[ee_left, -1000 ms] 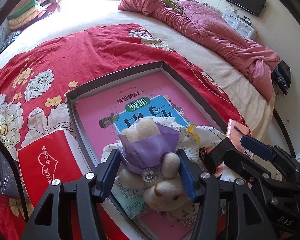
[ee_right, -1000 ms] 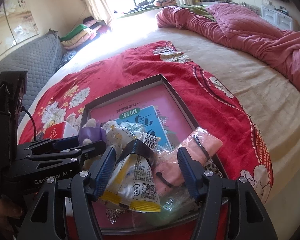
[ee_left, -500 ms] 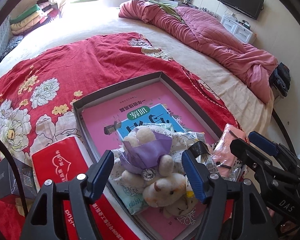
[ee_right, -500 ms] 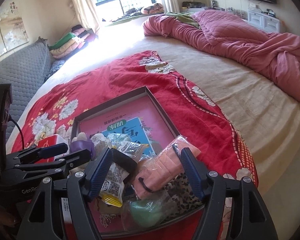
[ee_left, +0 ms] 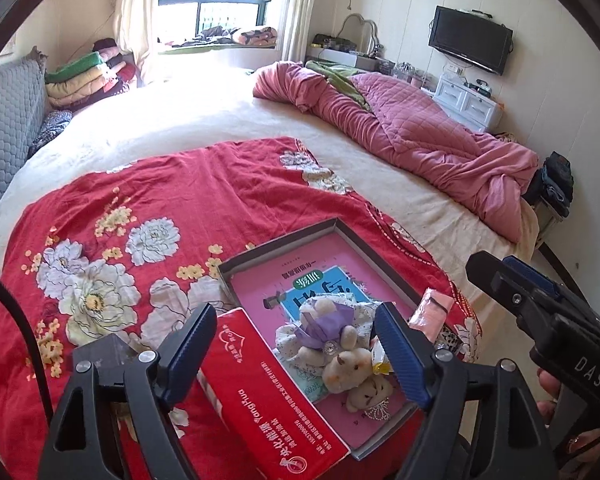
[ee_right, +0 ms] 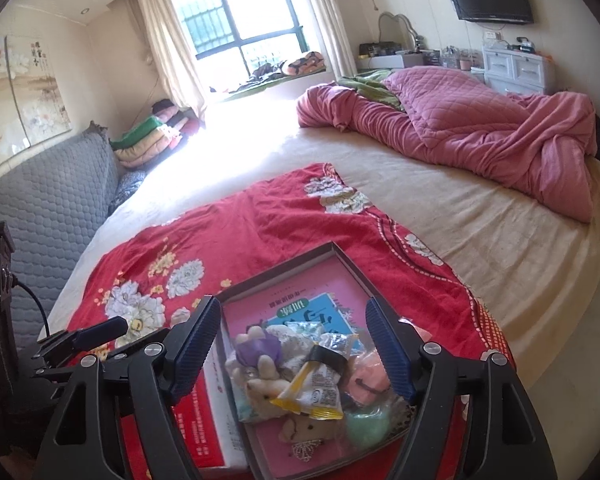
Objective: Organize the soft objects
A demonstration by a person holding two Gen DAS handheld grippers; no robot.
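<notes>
A shallow dark box (ee_left: 342, 226) (ee_right: 332, 247) with a pink book in it lies on the red flowered blanket. In its near end sit a plush bear bouquet in purple wrap (ee_left: 336, 344) (ee_right: 260, 354), a yellow snack packet (ee_right: 314, 390), a pink wrapped bundle (ee_left: 430, 314) (ee_right: 364, 376) and a green soft ball (ee_right: 366, 424). My left gripper (ee_left: 300, 354) is open and empty, held above the bouquet. My right gripper (ee_right: 294, 354) is open and empty above the pile; it also shows at the right of the left wrist view (ee_left: 540, 312).
A red tissue box (ee_left: 268, 396) (ee_right: 204, 420) lies left of the dark box. A small black box (ee_left: 108, 346) sits beside it. A crumpled pink quilt (ee_left: 420, 140) lies on the far right of the bed. Folded blankets (ee_left: 88, 74) are stacked by the window.
Both grippers have opened wide, let go of the bouquet and the packets, and pulled back and up. The soft things now lie in the box.
</notes>
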